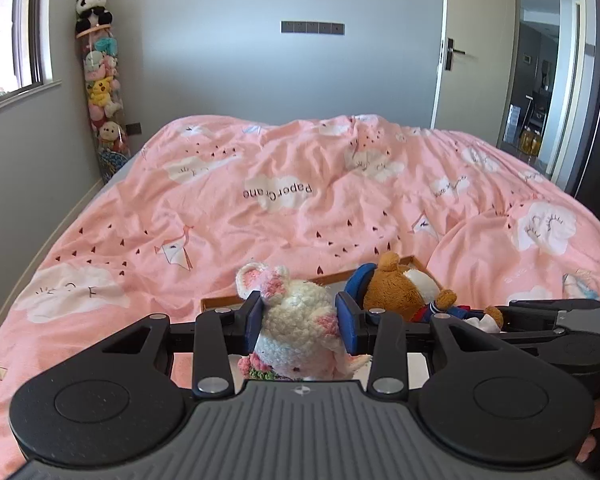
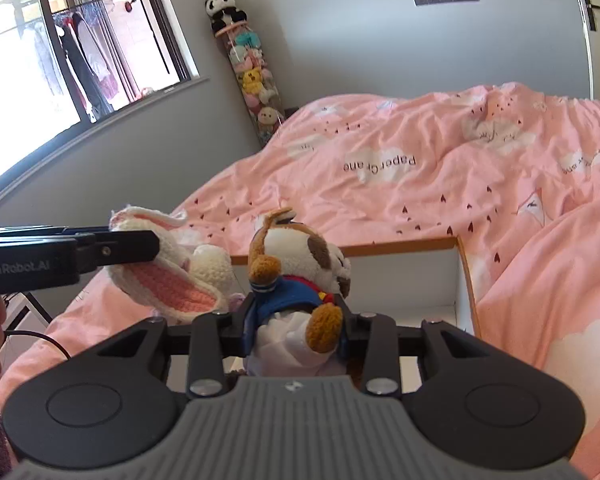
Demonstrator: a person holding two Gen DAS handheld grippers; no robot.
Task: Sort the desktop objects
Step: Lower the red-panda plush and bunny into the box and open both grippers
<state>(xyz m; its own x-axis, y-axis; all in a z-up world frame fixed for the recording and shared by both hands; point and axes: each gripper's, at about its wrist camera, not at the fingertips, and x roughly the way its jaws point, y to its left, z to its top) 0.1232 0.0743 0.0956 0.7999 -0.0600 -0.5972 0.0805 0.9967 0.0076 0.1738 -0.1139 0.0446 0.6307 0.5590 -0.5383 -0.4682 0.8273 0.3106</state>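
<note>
My left gripper (image 1: 302,318) is shut on a white and pink crocheted rabbit (image 1: 296,320), held above a white box with a wooden rim (image 1: 220,303). The rabbit also shows in the right wrist view (image 2: 180,272), with the left gripper's arm (image 2: 68,258) across it. My right gripper (image 2: 296,330) is shut on a brown and white plush dog in a blue jacket (image 2: 300,280), held over the same box (image 2: 404,276). The dog shows in the left wrist view (image 1: 404,292) just right of the rabbit.
The box rests on a bed with a rumpled pink quilt (image 1: 300,192). A tall clear tube of plush toys (image 1: 102,92) with a panda on top stands in the far left corner. A window (image 2: 60,48) is left, a door (image 1: 472,52) far right.
</note>
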